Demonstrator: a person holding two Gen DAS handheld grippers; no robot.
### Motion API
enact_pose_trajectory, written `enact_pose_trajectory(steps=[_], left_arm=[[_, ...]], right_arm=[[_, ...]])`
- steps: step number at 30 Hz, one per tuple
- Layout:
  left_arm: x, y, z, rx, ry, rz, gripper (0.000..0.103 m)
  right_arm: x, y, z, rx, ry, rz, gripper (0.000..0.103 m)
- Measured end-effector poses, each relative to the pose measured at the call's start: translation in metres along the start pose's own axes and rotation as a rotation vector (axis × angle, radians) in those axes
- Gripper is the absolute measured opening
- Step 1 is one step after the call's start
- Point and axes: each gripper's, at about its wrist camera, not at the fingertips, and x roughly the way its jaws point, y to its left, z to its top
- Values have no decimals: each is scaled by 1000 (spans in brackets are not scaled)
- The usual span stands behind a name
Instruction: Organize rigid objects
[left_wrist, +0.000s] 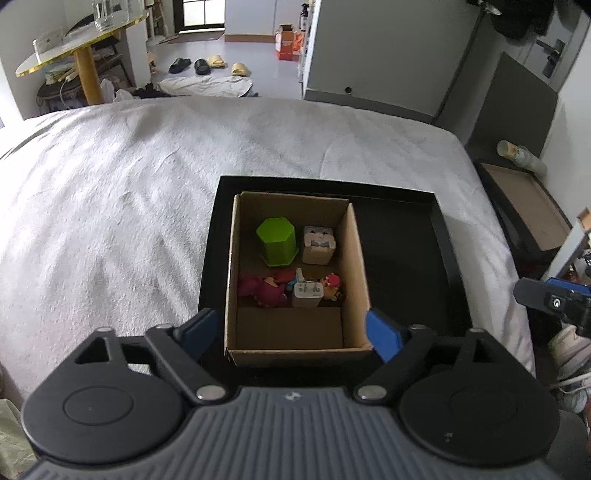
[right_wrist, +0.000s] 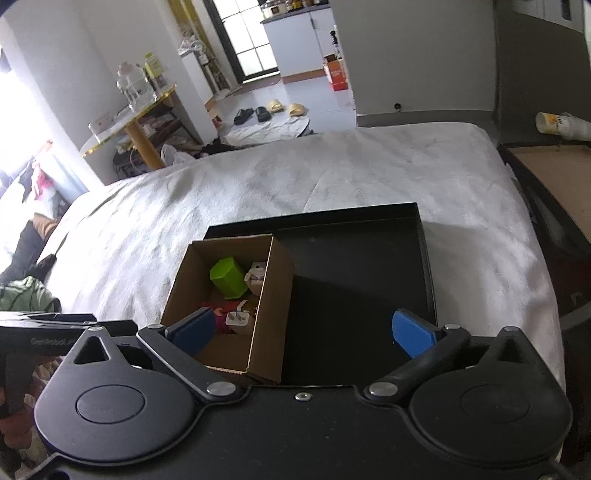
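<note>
Both tools hang empty, fingers spread wide: the left tool (left_wrist: 291, 328) straddles the near end of the cardboard box (left_wrist: 290, 332), the right tool (right_wrist: 303, 332) beside it over the black tray (right_wrist: 354, 273). Inside the box sit a green hexagonal block (left_wrist: 277, 243), a white charger (left_wrist: 307, 294) and small toys, all on the white bed (left_wrist: 129, 184).

1. Cardboard box (left_wrist: 295, 347): 1, centre of the left wrist frame, inside the tray.
2. Black tray (left_wrist: 406, 258): 1, centre right.
3. Green hexagonal block (left_wrist: 277, 242): 1, in the box, upper part.
4. Grey-and-tan cube figure (left_wrist: 318, 245): 1, right of the block.
5. White plug adapter (left_wrist: 307, 294): 1, lower in the box.
6. Small toy figures: 2 told apart, magenta (left_wrist: 264, 290) and red-topped (left_wrist: 332, 285); more may be hidden.
7. Slippers, upper centre: 2 black (left_wrist: 190, 65), 2 yellow (left_wrist: 229, 64).
</note>
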Motion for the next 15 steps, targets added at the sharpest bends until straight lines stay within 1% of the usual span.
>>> enact_pose_trajectory(steps=[5,9,12,15], left_arm=[[-21,0,-1,4,-31,-15,92],[-39,1,-3,6,-57,-26,99],[-54,5,-6,-20,-93,-31,99],[-66,7,-8,-24,-110,-48,100]], right_arm=[[-15,-4,-5,39,-35,-19,103],[-26,-1,-8,48,-48,-32,103],[-34,4,-10,50,-52,-23,103],[-45,9,-12,45,-65,-14,103]])
